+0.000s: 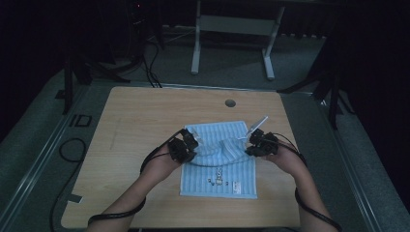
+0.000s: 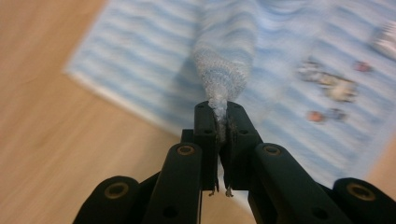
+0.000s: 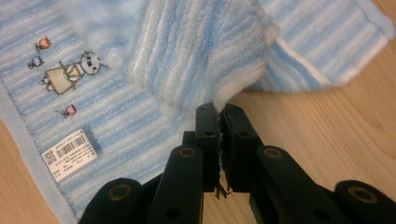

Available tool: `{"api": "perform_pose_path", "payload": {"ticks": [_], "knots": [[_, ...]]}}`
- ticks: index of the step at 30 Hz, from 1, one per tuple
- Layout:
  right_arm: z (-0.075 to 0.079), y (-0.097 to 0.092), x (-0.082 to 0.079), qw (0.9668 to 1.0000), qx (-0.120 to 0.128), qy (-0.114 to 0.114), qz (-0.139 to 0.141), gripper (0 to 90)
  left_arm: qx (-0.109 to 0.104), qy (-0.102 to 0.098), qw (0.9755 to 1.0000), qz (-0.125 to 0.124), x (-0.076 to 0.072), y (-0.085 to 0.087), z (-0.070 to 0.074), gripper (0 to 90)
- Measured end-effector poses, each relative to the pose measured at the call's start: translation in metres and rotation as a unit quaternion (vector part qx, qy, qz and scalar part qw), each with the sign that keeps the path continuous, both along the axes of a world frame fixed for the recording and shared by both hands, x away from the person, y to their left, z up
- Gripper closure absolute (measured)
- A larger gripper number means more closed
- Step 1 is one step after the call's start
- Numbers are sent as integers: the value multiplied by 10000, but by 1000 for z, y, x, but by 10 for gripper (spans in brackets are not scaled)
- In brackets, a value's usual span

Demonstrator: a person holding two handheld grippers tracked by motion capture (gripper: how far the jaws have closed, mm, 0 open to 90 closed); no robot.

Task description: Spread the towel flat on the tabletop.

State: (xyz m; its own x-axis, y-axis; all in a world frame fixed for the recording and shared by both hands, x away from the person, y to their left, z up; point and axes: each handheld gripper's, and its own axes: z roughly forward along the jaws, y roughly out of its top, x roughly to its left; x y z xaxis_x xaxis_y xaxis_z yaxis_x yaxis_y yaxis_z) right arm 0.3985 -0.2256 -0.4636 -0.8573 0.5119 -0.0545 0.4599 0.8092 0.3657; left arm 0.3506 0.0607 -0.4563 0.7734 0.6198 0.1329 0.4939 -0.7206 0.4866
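— Was there any writing you could read on it?

— Not really. The towel [image 3: 116,121] carried a small white label [image 3: 70,155] with a barcode and some tiny print, too small for me to make out. Beside that was a little printed figure [image 3: 70,70] with a few small coloured shapes around it. On the table [image 1: 135,116] to my far left I saw dark marks that looked like "ID", but I would not swear to it.

— And your jaws?

— Both pairs were closed on cloth. My left gripper [image 2: 222,119] pinched a bunched edge of the blue-striped towel, and the fabric rose from the tips in a narrow twisted ridge. My right gripper [image 3: 218,116] was clamped on a white-trimmed edge, with a fold of towel lifted just past the jaws.

— Where did the towel lie?

— Flat on the wooden table in front of me, its middle pulled up between my two grippers.

— Anything else around?

— A round hole [image 1: 230,103] in the tabletop beyond the towel, cables [image 1: 67,150] on the floor at my left, and a white-legged frame [image 1: 232,38] farther back. Nothing sat in my way.
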Motion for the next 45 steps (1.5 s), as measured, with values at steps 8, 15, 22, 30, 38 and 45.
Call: {"api": "perform_pose_path", "payload": {"ticks": [8,15,22,30,38,45], "knots": [[1,-9,5,9996,173,0,-205,854,-19,-155,9977,656,39,17,-3,846],[-7,-14,15,9968,-82,-162,-778,640,-66,-203,9954,935,47,20,-16,552],[3,-15,-8,9981,144,-250,-548,648,-189,-180,9975,651,21,19,-11,459],[-25,2,-35,9998,141,-124,-63,714,-182,382,9988,-230,-16,-9,-46,459],[-22,12,-5,9967,565,-392,-423,719,-270,331,9990,-87,11,-15,-58,459],[-18,29,28,9940,688,-513,-674,869,-209,312,9992,155,37,-21,-62,459]]}}
